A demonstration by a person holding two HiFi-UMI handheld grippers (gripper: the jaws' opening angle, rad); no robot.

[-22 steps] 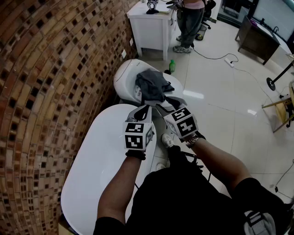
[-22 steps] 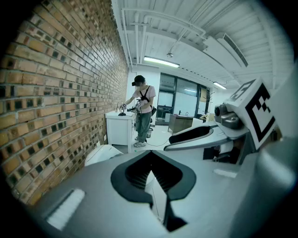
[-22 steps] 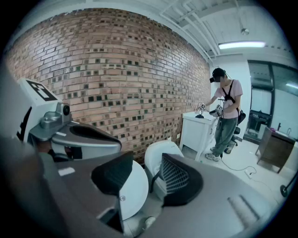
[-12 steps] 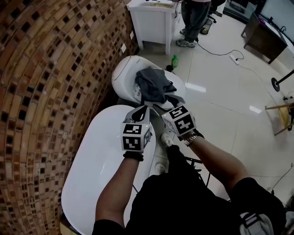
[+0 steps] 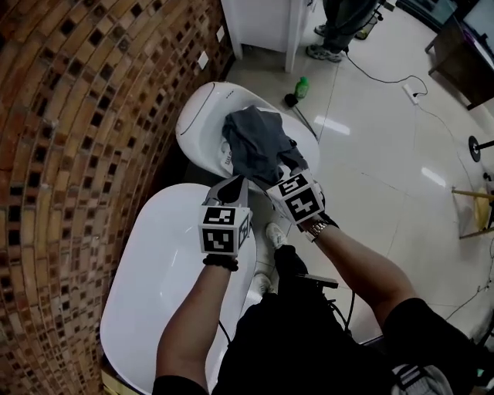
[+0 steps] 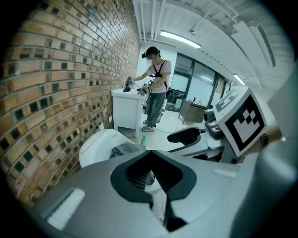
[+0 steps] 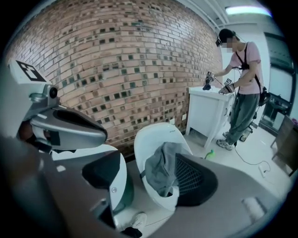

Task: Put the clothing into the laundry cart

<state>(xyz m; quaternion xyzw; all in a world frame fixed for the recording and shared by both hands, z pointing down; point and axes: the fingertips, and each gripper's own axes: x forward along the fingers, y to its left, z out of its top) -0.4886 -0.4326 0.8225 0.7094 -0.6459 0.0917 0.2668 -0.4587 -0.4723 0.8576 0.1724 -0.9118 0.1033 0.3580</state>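
The grey clothing (image 5: pixel 255 143) lies heaped on the right rim of a white egg-shaped basin (image 5: pixel 202 116). The basin stands on the floor (image 5: pixel 370 154) at the foot of the brick wall (image 5: pixel 77 116), which runs along the left. Part of the cloth hangs down inside the bowl and part spills over its near edge.

Nearer the person sits a larger white oval tub (image 5: pixel 166 270), also against the wall, and both arms reach out over its far end.

The right claw (image 5: pixel 279 176) is released, its jaws standing well apart and angled down at the clothing. In the right gripper view the cloth shows in the gap between the pads (neither pad presses on it, and whether the far tip brushes the fabric I cannot tell).

The left claw (image 5: pixel 236 185) is clenched on nothing, its jaws drawn together to a point. It hovers just left of the right one, above the gap between tub and basin.

Farther off, a small green bottle (image 5: pixel 302 86) stands on the floor beside the basin. Beyond it is a white cabinet (image 5: pixel 258 23), where another person (image 6: pixel 156 88) stands working at its top.
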